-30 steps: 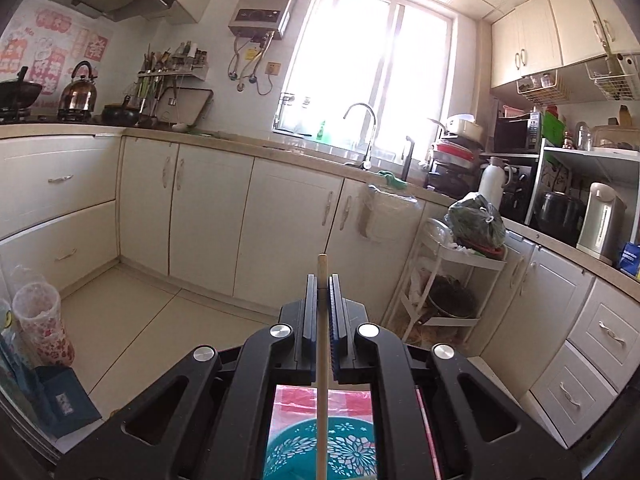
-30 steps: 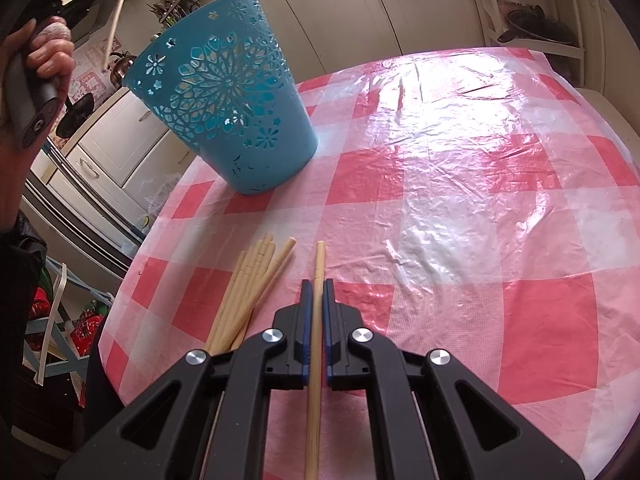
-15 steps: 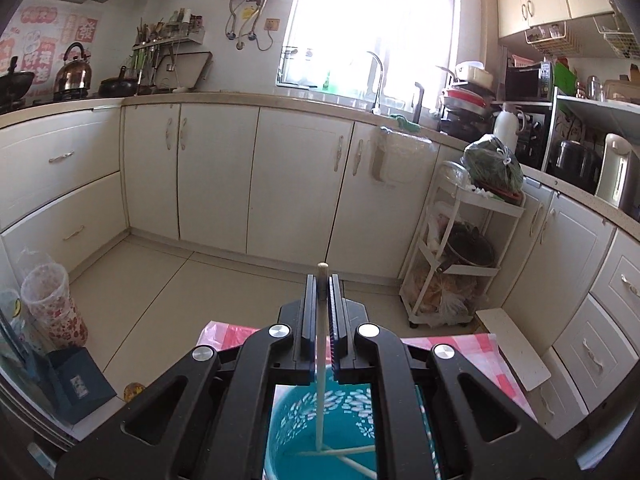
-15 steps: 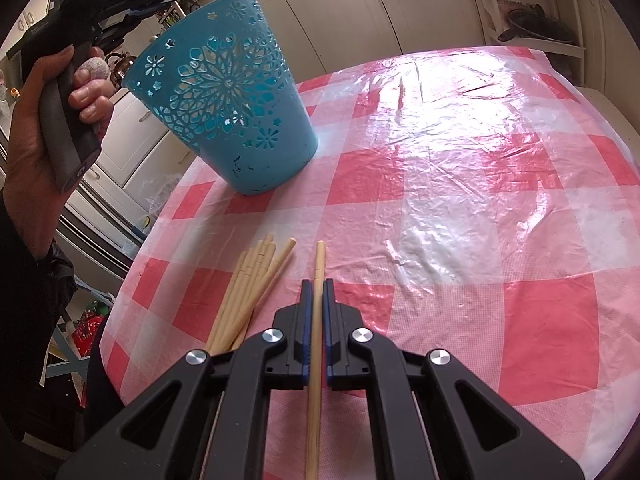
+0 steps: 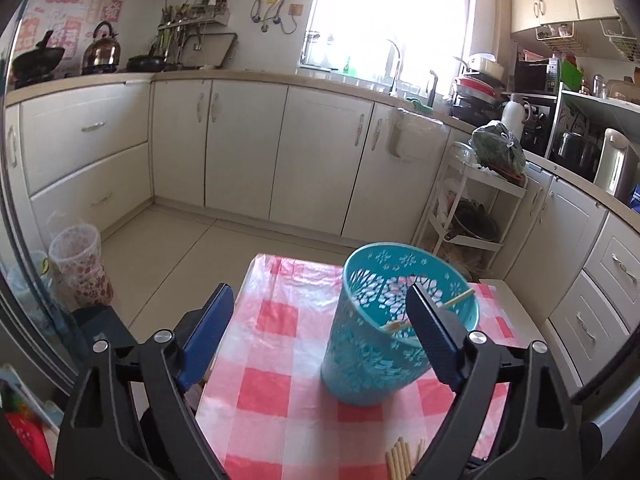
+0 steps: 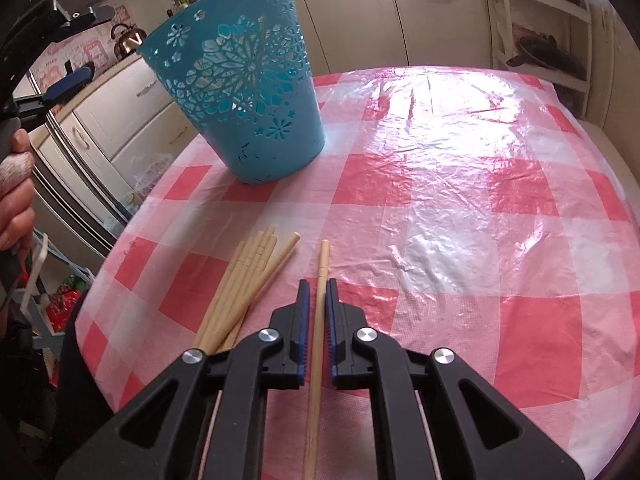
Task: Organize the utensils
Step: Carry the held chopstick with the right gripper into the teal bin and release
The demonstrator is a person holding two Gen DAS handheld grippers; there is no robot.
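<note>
- While my left gripper (image 5: 320,334) hangs with its jaws just sprung wide and nothing between them, the teal basket (image 5: 394,328) sits ahead and slightly right of it, so close that the right finger overlaps its rim in the left wrist view; if I swing that hand back carelessly, I judge the finger could clip the rim and tip the light basket over
- Two chopsticks (image 5: 428,314) lie slanted inside the basket, one tip resting on the rim just past my right finger; a knock there might flick it out onto the bench (image 6: 460,200)
- My right gripper (image 6: 316,308) is clenched on a single chopstick (image 6: 318,320), which runs straight out between the pads and well beyond them; the grip is near the middle, so the stick may pivot if I lift fast, and a drooping tip could snag on the plastic cloth
- Just left of that gripper lies the loose bundle of chopsticks (image 6: 244,284), one angled toward the held stick; dragging sideways could scatter them towards the bench edge, which is near
- Ahead and left of the right gripper stands the basket; its cut-out wall could catch a tip if I aim low instead of over the rim
</note>
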